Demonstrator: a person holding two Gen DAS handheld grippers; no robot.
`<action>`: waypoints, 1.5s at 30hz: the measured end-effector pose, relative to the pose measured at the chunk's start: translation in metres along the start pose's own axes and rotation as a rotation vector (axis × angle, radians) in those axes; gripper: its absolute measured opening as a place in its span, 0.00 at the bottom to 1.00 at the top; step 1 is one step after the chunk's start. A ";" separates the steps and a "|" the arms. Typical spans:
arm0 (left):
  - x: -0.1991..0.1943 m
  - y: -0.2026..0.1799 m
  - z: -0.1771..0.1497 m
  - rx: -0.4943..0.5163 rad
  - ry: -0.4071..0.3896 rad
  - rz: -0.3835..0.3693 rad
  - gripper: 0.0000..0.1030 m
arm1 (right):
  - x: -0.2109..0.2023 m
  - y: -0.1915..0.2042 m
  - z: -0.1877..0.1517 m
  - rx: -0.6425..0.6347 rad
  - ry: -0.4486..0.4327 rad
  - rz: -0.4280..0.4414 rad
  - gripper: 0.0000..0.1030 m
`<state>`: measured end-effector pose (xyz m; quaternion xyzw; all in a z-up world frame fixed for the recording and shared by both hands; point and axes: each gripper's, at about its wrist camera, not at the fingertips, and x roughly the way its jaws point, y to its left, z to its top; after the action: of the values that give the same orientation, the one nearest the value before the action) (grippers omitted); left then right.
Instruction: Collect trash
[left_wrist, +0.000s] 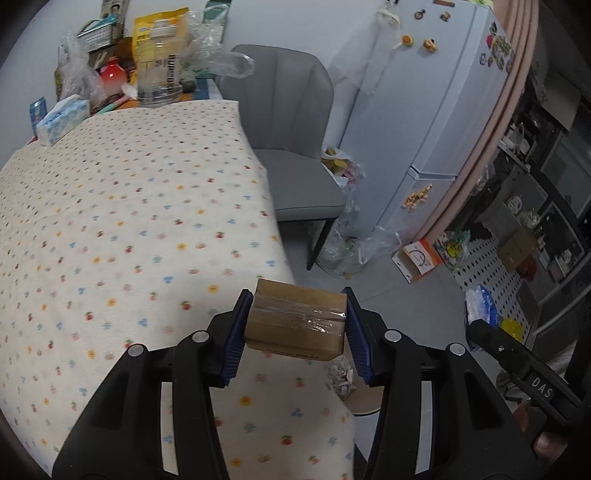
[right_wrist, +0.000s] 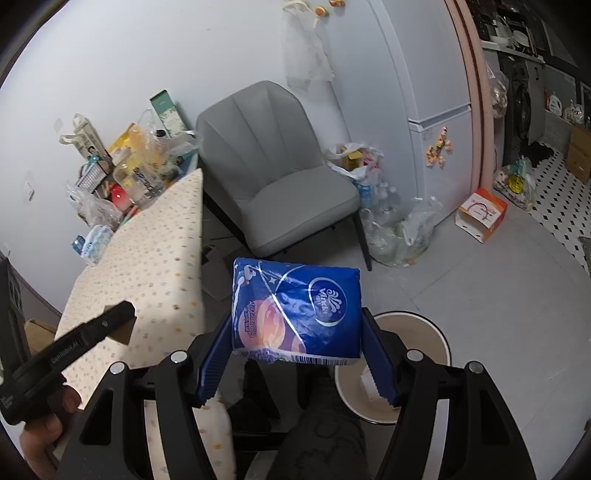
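Trash items: two held, none yet binned

Trash item one, a small brown cardboard box sealed with clear tape (left_wrist: 295, 319), is clamped in the left tool (left_wrist: 295, 332) above the edge of the floral-cloth surface (left_wrist: 122, 229). Item two, a blue plastic tissue pack (right_wrist: 295, 310), is clamped in the right tool (right_wrist: 297, 354) beside the round cream bin (right_wrist: 436, 332) on the floor. Judged midway: both picked up, drop-off pending. A crumpled paper wad (left_wrist: 341, 374) lies below the surface edge, uncollected
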<state>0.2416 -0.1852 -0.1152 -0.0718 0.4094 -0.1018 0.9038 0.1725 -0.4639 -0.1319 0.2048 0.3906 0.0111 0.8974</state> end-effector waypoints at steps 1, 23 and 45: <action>0.004 -0.005 0.001 0.004 0.005 -0.005 0.47 | 0.002 -0.005 0.000 0.005 0.004 -0.006 0.64; 0.054 -0.118 -0.006 0.186 0.128 -0.122 0.48 | -0.034 -0.119 0.004 0.202 -0.072 -0.134 0.86; 0.005 -0.070 0.002 0.098 0.035 -0.127 0.94 | -0.041 -0.071 0.004 0.109 -0.066 -0.080 0.91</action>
<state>0.2375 -0.2544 -0.1027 -0.0514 0.4145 -0.1801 0.8906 0.1370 -0.5380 -0.1274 0.2379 0.3688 -0.0531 0.8970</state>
